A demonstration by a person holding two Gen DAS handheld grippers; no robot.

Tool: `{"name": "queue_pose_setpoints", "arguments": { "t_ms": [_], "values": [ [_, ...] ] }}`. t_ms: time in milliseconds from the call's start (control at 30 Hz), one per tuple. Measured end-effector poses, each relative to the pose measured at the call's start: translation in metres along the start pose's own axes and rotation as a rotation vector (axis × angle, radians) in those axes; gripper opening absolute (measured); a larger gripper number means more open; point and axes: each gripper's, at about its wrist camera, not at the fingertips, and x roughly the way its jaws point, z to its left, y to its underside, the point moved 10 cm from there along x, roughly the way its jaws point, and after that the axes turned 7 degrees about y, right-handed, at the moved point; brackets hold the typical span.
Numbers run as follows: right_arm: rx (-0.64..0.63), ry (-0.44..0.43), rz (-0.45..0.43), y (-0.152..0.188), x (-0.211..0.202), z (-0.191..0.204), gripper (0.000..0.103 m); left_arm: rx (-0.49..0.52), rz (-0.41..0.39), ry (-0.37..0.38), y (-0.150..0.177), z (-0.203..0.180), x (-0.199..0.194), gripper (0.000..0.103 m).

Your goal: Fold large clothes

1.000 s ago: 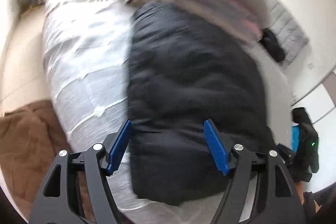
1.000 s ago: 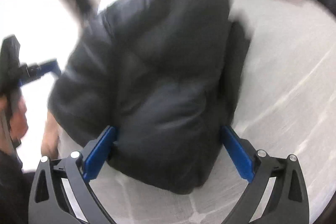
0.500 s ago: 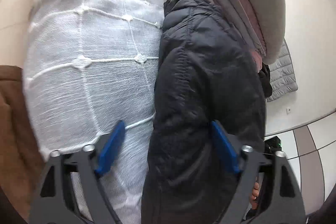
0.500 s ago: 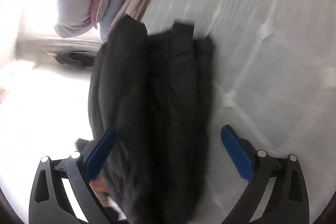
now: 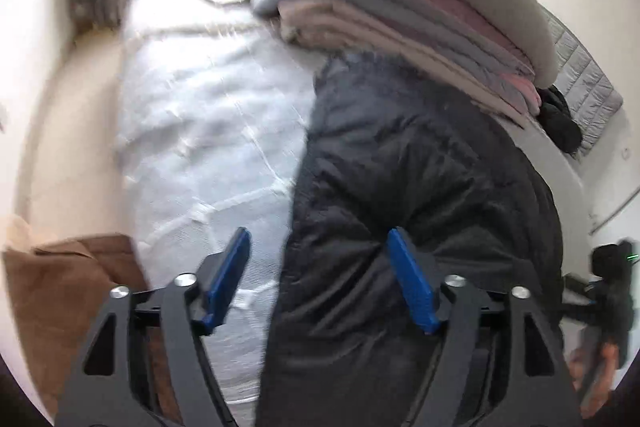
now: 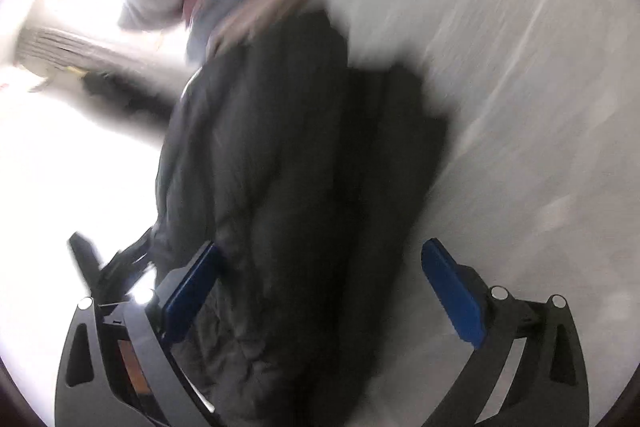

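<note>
Now: black jacket (image 5: 420, 187) folded lengthwise on the white bed (image 5: 208, 131), just near of a stack (image 5: 420, 11). Left gripper (image 5: 320, 279) and right gripper (image 6: 320, 291) jaws apart, holding nothing. Puffy, soft, light, likely slippery; best pinched at near hem through all layers.

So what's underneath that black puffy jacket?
The black puffy jacket lies on a white textured bedspread, which shows beside it. Its far end meets a stack of folded pink and grey blankets. Whatever lies directly beneath the jacket is covered.
</note>
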Motion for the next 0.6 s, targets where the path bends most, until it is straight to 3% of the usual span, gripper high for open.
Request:
{"name": "queue_pose_setpoints", "arguments": {
  "t_ms": [33,67,133,233,300,333,400,500,600],
  "values": [
    [-0.070,0.053,-0.100,-0.007,-0.024,0.010,0.096,0.004,-0.025,-0.024,-0.002,0.003,-0.008,0.086],
    [-0.120,0.054,-0.143,-0.009,-0.036,0.024,0.096,0.003,-0.048,-0.054,-0.005,0.007,-0.015,0.087],
    [-0.214,0.007,-0.161,-0.001,-0.047,0.058,0.096,-0.021,-0.038,-0.087,-0.002,0.017,-0.020,0.087],
    [-0.254,0.023,-0.001,0.018,-0.004,0.083,0.097,-0.114,0.029,-0.084,0.014,0.035,-0.014,0.087],
    [-0.242,0.096,0.137,0.032,0.045,0.068,0.097,-0.146,0.132,-0.011,0.030,0.035,0.002,0.087],
    [-0.230,0.088,0.161,0.033,0.061,0.061,0.097,-0.161,0.150,0.026,0.037,0.033,0.004,0.087],
    [-0.192,0.090,0.171,0.029,0.058,0.059,0.097,-0.146,0.106,-0.019,0.033,0.034,-0.012,0.087],
    [-0.279,0.094,0.058,0.034,0.014,0.075,0.097,-0.073,-0.016,-0.026,0.017,0.019,-0.049,0.087],
    [-0.446,0.169,-0.138,0.051,-0.053,0.081,0.097,0.003,-0.088,-0.012,0.015,-0.010,-0.077,0.087]
  ]
}}
